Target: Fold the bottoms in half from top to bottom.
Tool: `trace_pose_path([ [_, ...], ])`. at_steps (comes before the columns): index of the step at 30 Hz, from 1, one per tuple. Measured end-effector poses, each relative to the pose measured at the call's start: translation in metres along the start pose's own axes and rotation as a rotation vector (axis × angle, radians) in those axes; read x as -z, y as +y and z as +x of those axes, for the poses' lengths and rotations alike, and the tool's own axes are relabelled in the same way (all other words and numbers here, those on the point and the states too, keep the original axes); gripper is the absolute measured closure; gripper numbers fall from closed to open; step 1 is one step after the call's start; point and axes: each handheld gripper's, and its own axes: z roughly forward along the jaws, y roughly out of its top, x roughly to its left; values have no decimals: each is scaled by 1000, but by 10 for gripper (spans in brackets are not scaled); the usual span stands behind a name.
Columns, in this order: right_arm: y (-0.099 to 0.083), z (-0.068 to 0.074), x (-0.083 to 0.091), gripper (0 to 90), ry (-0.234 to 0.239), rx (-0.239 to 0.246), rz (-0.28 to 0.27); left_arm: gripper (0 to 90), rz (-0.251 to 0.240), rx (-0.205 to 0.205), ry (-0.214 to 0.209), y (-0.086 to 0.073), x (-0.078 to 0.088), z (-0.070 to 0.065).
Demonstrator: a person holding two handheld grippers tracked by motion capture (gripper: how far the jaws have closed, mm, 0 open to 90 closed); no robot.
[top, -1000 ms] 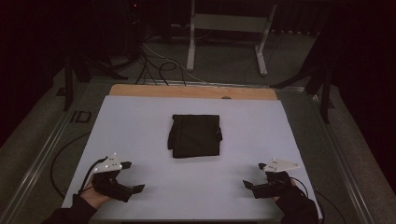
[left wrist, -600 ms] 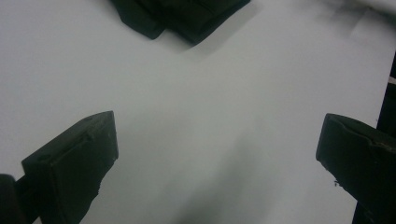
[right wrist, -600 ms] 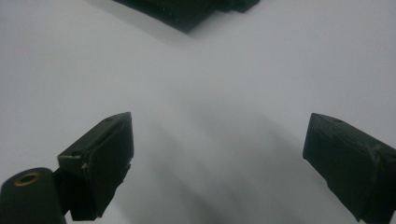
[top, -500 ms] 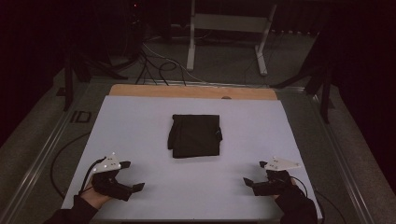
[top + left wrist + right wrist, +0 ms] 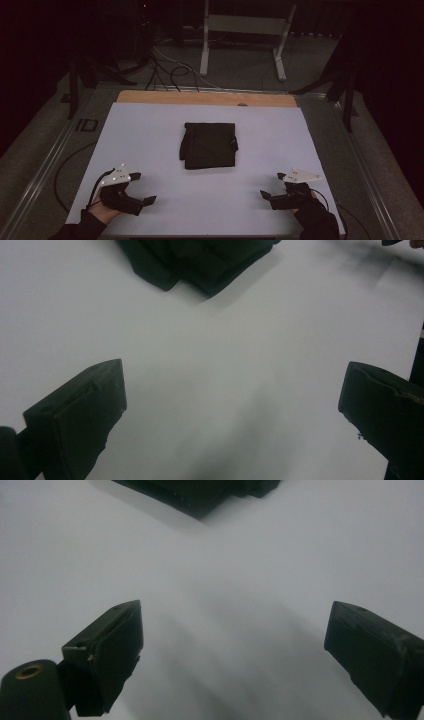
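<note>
Folded black cloth (image 5: 208, 145) mid-counter (image 5: 150, 130), left tongs (image 5: 141, 198) and right tongs (image 5: 266, 196) resting near front corners, both spread apart, holding nothing

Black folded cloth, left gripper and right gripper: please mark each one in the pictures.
black folded cloth (image 5: 208, 145), high view, middle of its top face
left gripper (image 5: 141, 202), high view, midway between its open jaws
right gripper (image 5: 266, 197), high view, midway between its open jaws

White table sheet (image 5: 150, 135), metal stand (image 5: 245, 30) beyond.
</note>
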Motion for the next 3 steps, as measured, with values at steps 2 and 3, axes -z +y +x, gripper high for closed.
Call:
trace_pose_path([
  [2, 0, 0, 0, 87, -1, 5, 2, 0, -2, 2, 3, 0, 0, 0],
  [3, 0, 0, 0, 87, -2, 9, 3, 0, -4, 2, 3, 0, 0, 0],
])
